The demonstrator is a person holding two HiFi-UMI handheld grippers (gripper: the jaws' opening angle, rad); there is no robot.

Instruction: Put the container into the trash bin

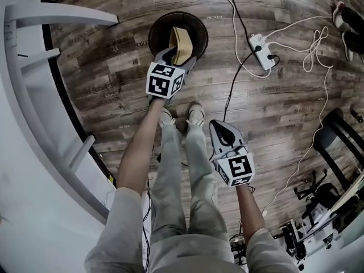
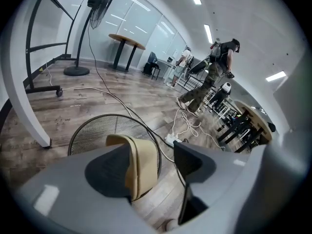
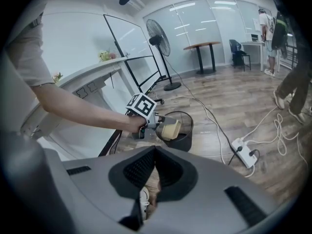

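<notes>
Tan and soft-sided, the container [image 2: 139, 167] stands between the left claw's [image 2: 152, 155] parted jaws. It seems to lean on one jaw and is clear of the other, right over the mouth of the black mesh trash bin [image 2: 92, 130] on the wooden floor [image 1: 114, 67]. The right claw [image 3: 155, 152] hangs well away, jaws together and empty.

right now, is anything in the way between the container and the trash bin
Nothing visible stands in the way. The container sits between the open jaws of the left gripper, leaning on one jaw, right over the uncovered mouth of the trash bin.
</notes>
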